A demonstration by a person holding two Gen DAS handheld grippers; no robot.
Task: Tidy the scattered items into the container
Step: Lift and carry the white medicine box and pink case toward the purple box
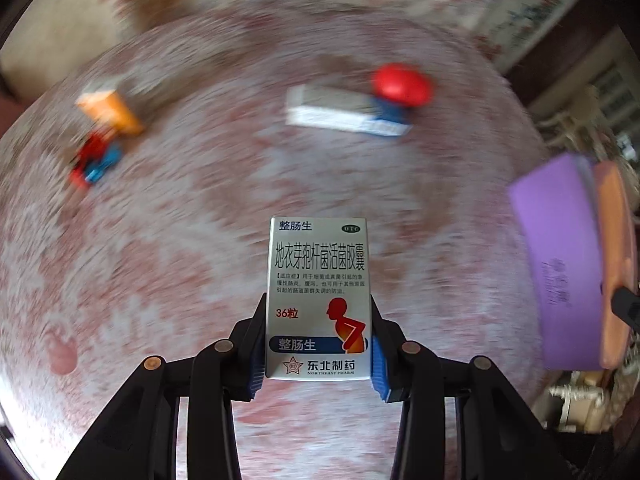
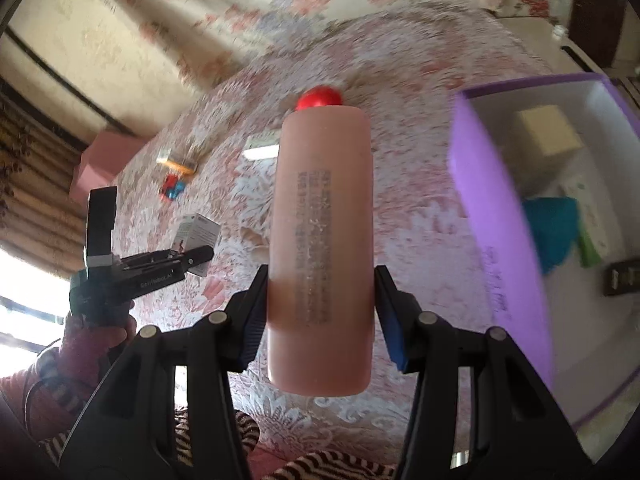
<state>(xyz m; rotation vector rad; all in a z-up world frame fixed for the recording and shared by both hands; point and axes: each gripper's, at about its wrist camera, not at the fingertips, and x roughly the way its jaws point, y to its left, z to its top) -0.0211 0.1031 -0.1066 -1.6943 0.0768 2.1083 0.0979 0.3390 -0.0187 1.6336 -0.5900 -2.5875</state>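
Clamped between the pads of the left gripper (image 1: 319,344), a silver medicine box (image 1: 319,300) is held upright above the floral tabletop (image 1: 200,208). Only this view shows a white-and-blue carton (image 1: 344,114) lying left of the purple container (image 1: 560,264), touching a red ball (image 1: 402,84); farther left, an orange box (image 1: 112,112) and a red-and-blue toy (image 1: 94,160) are seen. A pink bottle (image 2: 322,240) is gripped upright by the right gripper (image 2: 320,312), its jaws partly closed on the bottle's sides, just left of the container (image 2: 492,208). Only the right wrist view shows the container's inside, where a beige box (image 2: 548,136) and a teal item (image 2: 554,232) are lying.
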